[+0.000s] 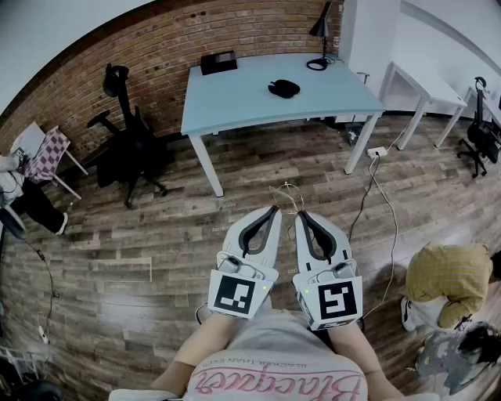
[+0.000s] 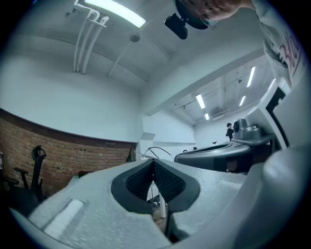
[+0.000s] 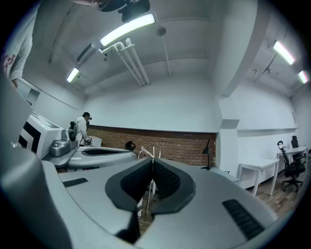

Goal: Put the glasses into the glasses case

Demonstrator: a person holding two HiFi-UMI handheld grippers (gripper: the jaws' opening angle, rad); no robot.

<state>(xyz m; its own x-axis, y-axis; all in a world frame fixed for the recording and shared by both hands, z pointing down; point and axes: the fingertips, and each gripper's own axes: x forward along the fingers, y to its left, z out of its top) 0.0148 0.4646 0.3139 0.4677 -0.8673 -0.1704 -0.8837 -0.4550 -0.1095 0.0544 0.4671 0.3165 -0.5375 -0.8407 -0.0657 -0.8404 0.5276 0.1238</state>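
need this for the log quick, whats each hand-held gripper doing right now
left hand-held gripper: closed, seemingly pinching the thin wire glasses at its tips
right hand-held gripper: closed, seemingly on the same glasses

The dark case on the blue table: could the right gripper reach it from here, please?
Probably not: the case lies far beyond the right gripper, across wooden floor; step closer first.

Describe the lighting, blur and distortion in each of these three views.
Head view: even light, sharp, fisheye bowing the brick wall and table. Left gripper view: ceiling tube glares, the left hand-held gripper looks soft up close, corners black. Right gripper view: bright tubes too, black vignette; the thin glasses at the right hand-held gripper barely register.
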